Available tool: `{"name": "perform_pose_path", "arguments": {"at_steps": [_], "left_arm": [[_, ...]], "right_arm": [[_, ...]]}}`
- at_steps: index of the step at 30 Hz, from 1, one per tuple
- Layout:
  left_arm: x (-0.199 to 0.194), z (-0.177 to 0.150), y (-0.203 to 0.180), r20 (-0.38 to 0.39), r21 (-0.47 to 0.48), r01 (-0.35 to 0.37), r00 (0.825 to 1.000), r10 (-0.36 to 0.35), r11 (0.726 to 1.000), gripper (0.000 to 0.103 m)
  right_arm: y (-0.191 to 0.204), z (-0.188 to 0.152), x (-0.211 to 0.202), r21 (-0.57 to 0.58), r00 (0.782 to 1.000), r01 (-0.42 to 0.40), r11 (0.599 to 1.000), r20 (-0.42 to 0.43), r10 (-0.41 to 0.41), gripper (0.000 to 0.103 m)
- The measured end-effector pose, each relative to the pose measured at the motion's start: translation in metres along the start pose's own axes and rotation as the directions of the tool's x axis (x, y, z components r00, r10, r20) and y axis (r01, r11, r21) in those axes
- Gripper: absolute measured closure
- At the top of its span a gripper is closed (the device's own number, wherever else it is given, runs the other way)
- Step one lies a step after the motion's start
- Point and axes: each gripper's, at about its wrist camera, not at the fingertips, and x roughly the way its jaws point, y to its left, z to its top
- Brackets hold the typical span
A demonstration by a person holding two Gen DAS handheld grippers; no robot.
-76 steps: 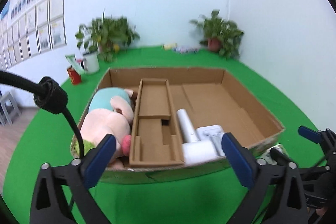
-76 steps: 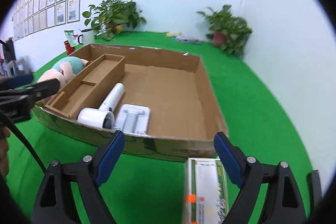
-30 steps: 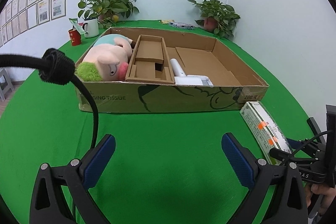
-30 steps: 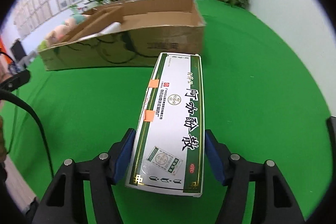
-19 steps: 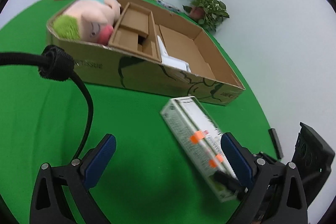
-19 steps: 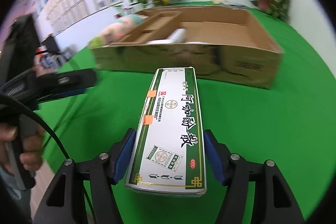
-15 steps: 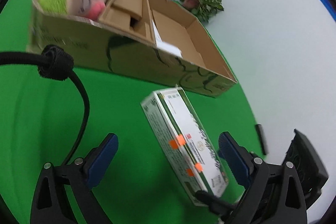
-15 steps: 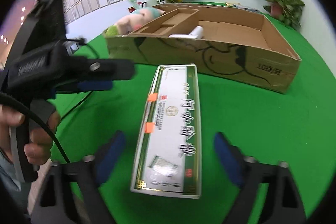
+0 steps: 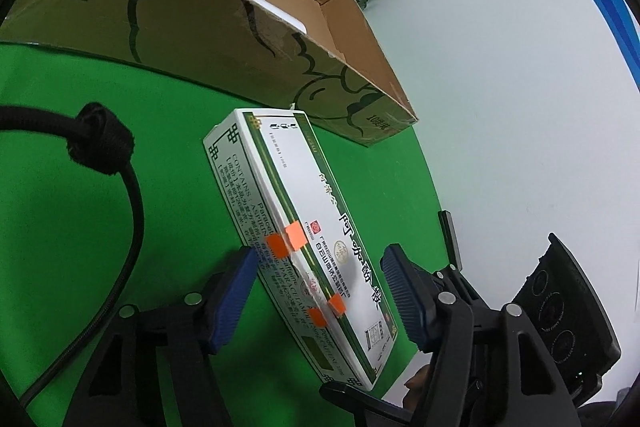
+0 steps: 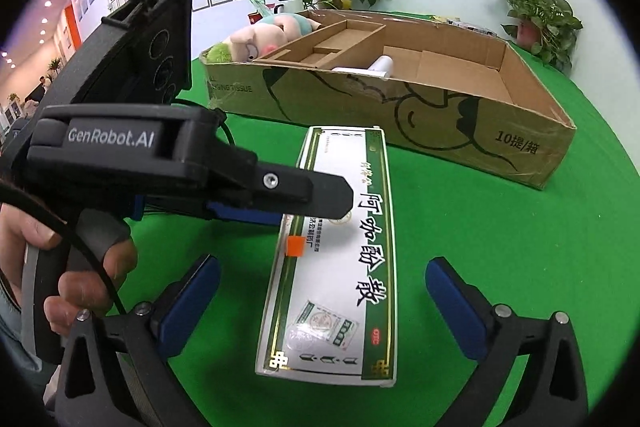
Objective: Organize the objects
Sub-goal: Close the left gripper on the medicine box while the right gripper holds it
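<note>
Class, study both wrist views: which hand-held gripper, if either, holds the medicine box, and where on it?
Neither grips yet. The left hand-held gripper is closing across the medicine box at its long sides, pads not pressing. The right hand-held gripper is opening, clear of it.

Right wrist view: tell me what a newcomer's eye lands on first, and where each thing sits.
The long green-and-white medicine box dominates, lying on the green table between the wide-apart pads of the right claw, whose jaws are opening. The left claw reaches across it from the left, jaws closing around the box. Behind stands a big open cardboard box with a pink plush pig at its far-left end.
</note>
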Motion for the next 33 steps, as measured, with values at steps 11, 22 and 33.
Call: {"name": "perform_pose_path", "arguments": {"at_steps": [11, 22, 33], "left_arm": [[0.0, 0.002, 0.001, -0.004, 0.002, -0.025, 1.0, 0.025, 1.0, 0.049], [0.007, 0.004, -0.002, 0.001, 0.005, -0.023, 1.0, 0.023, 1.0, 0.055], [-0.023, 0.017, -0.042, 0.088, 0.109, -0.021, 0.996, 0.011, 0.994, 0.062]], "right_arm": [[-0.011, -0.003, 0.005, 0.079, 0.999, 0.017, 0.997, -0.032, -0.015, 0.039], [-0.033, -0.001, 0.004, 0.263, 0.992, -0.116, 0.958, -0.017, 0.125, 0.04], [-0.011, 0.013, -0.026, 0.17, 0.996, -0.041, 0.984, 0.081, 0.028, 0.041]]}}
